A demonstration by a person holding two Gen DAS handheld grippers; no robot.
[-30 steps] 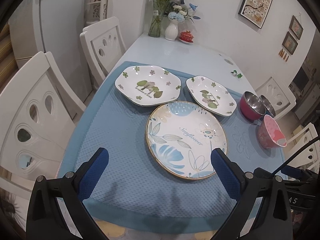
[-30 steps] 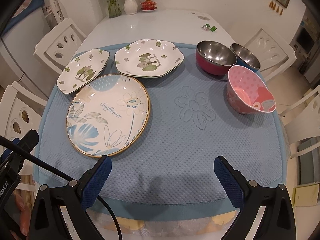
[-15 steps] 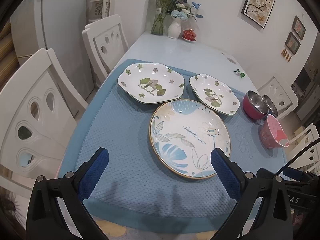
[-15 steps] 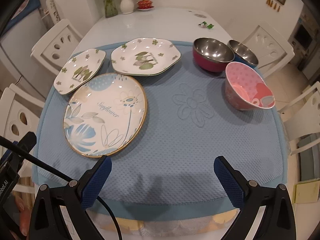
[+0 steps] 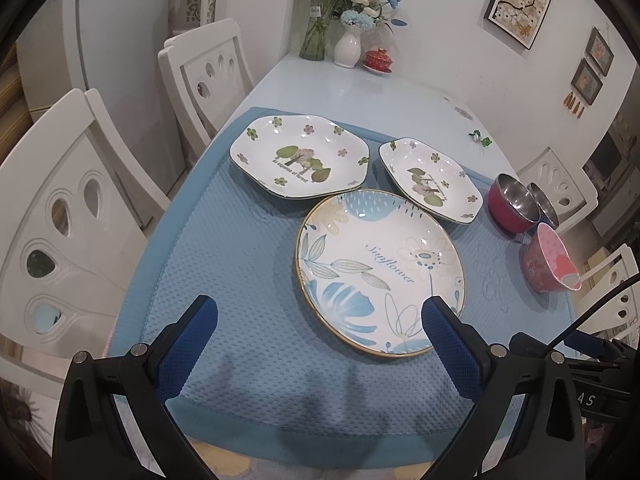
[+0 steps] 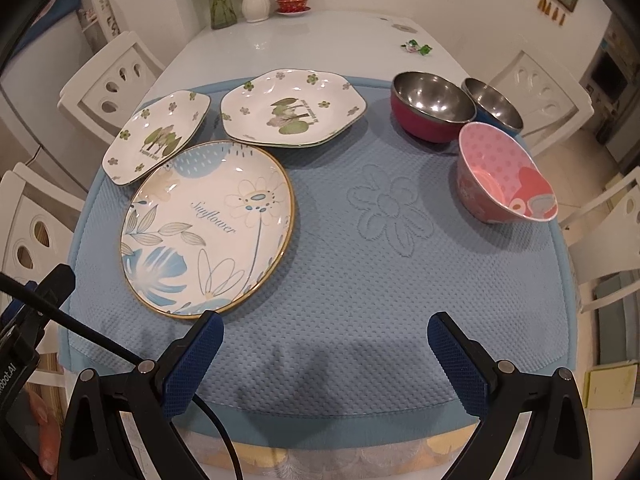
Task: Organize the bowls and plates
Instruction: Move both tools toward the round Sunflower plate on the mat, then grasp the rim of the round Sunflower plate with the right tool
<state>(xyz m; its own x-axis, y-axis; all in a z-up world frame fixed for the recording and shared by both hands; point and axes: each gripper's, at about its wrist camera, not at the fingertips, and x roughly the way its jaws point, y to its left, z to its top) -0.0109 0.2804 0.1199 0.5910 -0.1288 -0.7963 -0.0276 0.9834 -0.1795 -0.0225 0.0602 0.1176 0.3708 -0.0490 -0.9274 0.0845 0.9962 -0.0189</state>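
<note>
We hold our left gripper (image 5: 320, 320) & right gripper (image 6: 326, 334) wide open, touching nothing. Round plate (image 6: 208, 226) lies flat on the blue mat (image 6: 360, 280), w/ bowls (image 6: 504, 172) to the right.

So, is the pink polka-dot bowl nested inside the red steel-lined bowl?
No, the pink polka-dot bowl sits on its own on the blue textured mat, in front of the red steel-lined bowl.

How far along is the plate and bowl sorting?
Nothing stacked yet. Sunflower plate, two floral plates, and pink bowl, red bowl, blue bowl all sit separately on the mat. Left hand-held gripper and right hand-held gripper are open, empty.
</note>
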